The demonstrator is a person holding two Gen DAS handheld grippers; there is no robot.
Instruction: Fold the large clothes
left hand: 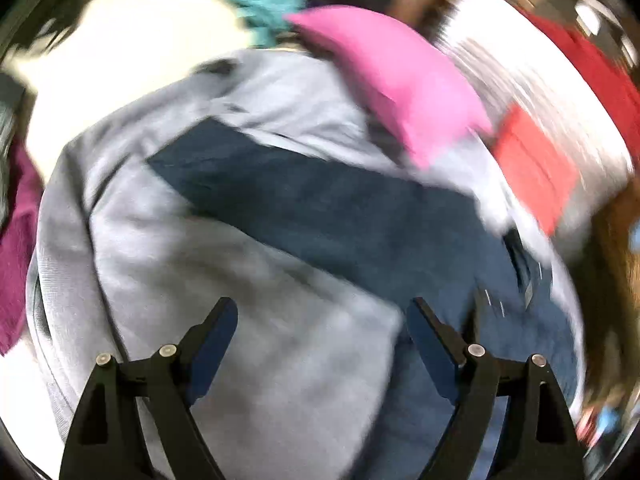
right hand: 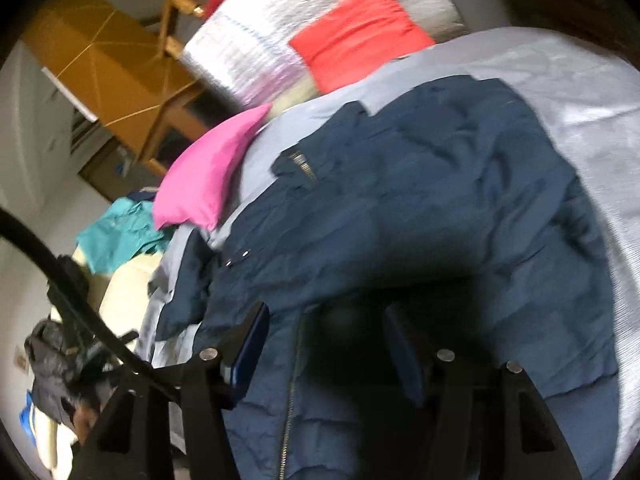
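A navy blue zip jacket [right hand: 420, 200] lies spread on a light grey cloth [right hand: 580, 120]. In the left wrist view the jacket [left hand: 320, 208] shows as a dark band across the grey cloth [left hand: 200, 260]. My left gripper [left hand: 322, 312] is open and empty, just above the grey cloth beside the jacket's edge. My right gripper [right hand: 326, 320] is open, hovering close over the jacket near its zipper [right hand: 294, 380]; nothing is between its fingers.
A pink cushion [right hand: 208, 176] lies at the jacket's far side, also in the left wrist view [left hand: 392, 80]. A folded red cloth [right hand: 360, 36] lies on a silver mat [right hand: 256, 52]. Teal [right hand: 120, 232] and cream clothes lie beyond. A wooden frame [right hand: 160, 92] stands behind.
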